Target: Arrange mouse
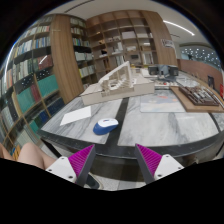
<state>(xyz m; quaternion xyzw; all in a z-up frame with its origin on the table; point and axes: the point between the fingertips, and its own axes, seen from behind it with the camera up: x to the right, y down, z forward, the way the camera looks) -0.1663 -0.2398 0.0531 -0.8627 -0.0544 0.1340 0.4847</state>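
Our gripper [116,160] hangs wide open and holds nothing, its pink pads well apart above the near edge of the marble surface [150,125]. The blue-and-white mouse [106,124] lies ahead of the fingers, slightly left of centre, near a white sheet of paper [77,116]. We should probably come forward and down, centre the mouse between both fingers, then close on its sides.

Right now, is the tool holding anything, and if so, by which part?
Nothing is held. The tool is open with empty space between its fingers; the mouse rests on the table beyond them, untouched.
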